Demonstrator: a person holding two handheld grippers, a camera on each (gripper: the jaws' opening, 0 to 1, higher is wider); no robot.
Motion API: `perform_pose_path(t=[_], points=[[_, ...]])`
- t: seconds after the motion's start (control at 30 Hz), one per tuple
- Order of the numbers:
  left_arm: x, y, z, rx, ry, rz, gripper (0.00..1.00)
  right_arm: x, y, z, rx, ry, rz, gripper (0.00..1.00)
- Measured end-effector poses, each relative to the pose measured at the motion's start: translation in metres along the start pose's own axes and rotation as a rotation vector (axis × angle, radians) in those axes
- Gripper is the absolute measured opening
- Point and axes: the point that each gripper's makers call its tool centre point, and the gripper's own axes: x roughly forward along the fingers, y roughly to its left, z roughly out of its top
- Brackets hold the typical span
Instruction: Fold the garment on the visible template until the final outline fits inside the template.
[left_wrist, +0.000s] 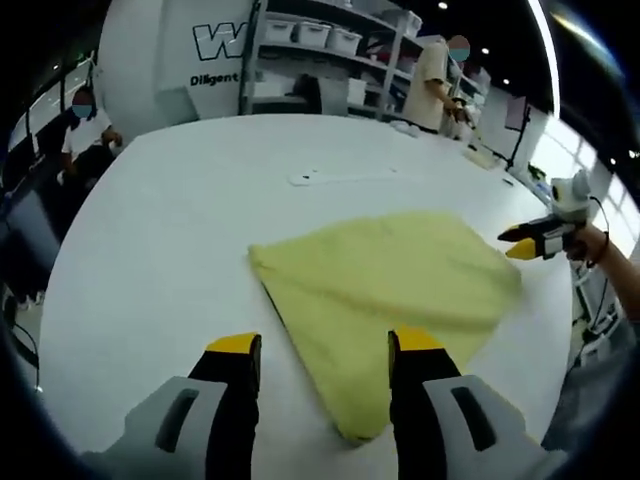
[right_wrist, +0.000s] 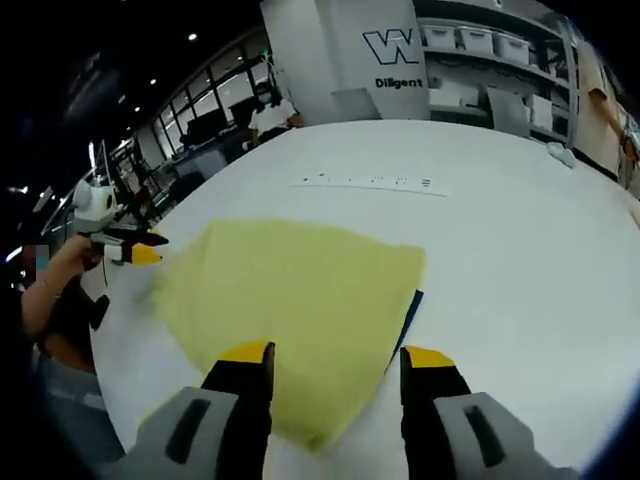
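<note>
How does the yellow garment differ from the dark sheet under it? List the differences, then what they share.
1. Colour: the garment is pale yellow; the dark sheet, apparently the template, is dark blue.
2. Layer: the garment lies on top; the dark sheet lies beneath it.
3. Exposure: the garment shows whole; the dark sheet shows just a thin sliver past one garment edge, so its outline cannot be judged.
Shared: both lie flat on the white table.
</note>
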Motion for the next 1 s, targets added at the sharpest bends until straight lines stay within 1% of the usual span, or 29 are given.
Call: perform_pose_path(t=[0.2,0.23,0.27,0.47,0.57,0.67,0.8,0.9,1.0], points=[[-0.006,-0.007,-0.013,0.028,0.027,-0.008,0.46,-0.009,0.006,-0.015,-0.001,0.012,0.009,0.48],[-0.007,-0.006,-0.012,0.032,0.021,-0.001,0.45,-0.01,0.008,-0.018,-0.004,0.017,0.014,0.48],[-0.009,-0.005,-0.01,0.053,0.004,0.008,0.44,-0.011,0.008,-0.021,-0.006,0.021,0.018,0.48],[-0.014,-0.008,-0.013,0.056,0.004,-0.006,0.44,-0.015,0.005,-0.032,-0.02,0.044,0.026,0.48],[-0.017,-0.008,-0.019,0.05,-0.002,-0.009,0.44,-0.016,0.006,-0.035,-0.026,0.039,0.032,0.47],[-0.019,-0.011,-0.03,0.053,0.013,-0.022,0.44,-0.017,0.005,-0.04,-0.033,0.041,0.036,0.46],[-0.021,-0.014,-0.036,0.033,0.009,-0.036,0.42,-0.017,0.004,-0.046,-0.037,0.05,0.037,0.43],[-0.023,-0.016,-0.043,0.046,0.014,-0.036,0.41,-0.018,0.003,-0.051,-0.046,0.058,0.038,0.4],[-0.024,-0.017,-0.048,0.037,0.014,-0.043,0.4,-0.019,0.002,-0.054,-0.064,0.062,0.029,0.38]])
